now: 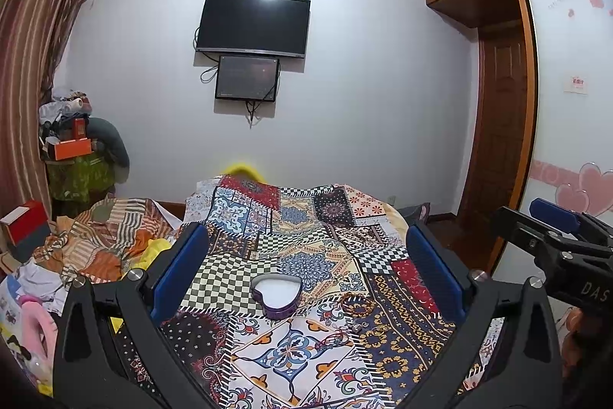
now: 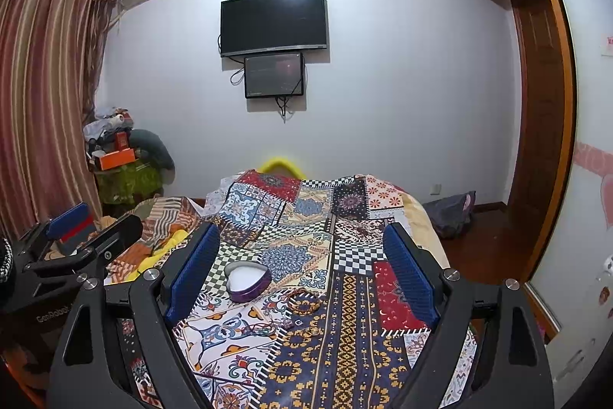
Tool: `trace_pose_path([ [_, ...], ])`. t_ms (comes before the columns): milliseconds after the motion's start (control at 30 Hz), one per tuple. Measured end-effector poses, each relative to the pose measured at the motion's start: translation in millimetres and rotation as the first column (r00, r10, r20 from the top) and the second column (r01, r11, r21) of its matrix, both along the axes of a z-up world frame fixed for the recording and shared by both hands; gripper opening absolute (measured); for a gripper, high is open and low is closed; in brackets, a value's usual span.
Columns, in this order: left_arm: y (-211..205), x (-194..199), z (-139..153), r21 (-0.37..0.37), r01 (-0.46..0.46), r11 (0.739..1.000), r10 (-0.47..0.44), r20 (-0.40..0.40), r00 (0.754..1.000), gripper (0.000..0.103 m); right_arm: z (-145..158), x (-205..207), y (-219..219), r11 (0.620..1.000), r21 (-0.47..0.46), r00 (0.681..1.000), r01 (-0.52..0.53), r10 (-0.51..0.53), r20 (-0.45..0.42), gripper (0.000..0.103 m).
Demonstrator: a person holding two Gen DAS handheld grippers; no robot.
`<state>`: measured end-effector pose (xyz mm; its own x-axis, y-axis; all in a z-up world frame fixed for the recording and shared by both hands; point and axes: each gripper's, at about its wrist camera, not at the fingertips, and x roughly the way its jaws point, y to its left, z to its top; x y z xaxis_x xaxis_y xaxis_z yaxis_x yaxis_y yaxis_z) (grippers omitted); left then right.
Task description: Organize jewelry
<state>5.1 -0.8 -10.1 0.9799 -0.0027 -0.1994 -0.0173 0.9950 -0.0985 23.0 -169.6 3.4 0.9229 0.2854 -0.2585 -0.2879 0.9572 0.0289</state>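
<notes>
Patchwork bedspread (image 1: 291, 244) carries an empty heart-shaped box (image 1: 276, 294) at centre frame, with a beaded bracelet (image 1: 354, 304) and smaller pieces loose just right of it, so sorting looks unstarted; left gripper (image 1: 306, 271) and right gripper (image 2: 302, 267) jaws spread, holding nothing.

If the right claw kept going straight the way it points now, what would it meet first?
Probably the patchwork bedspread, near the beaded bracelet. The right claw is open and holds nothing; the heart-shaped box sits left of that line. Depth is unclear.
</notes>
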Motion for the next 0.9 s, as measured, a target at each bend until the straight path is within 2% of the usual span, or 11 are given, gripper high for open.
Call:
trace_pose_path([
  [900, 4.3, 1.9, -5.0, -0.008, -0.013, 1.0, 0.013, -0.014, 1.0, 0.103, -2.2, 4.2, 2.0, 1.0, -0.007, 1.0, -0.005, 0.005, -0.017, 0.085],
])
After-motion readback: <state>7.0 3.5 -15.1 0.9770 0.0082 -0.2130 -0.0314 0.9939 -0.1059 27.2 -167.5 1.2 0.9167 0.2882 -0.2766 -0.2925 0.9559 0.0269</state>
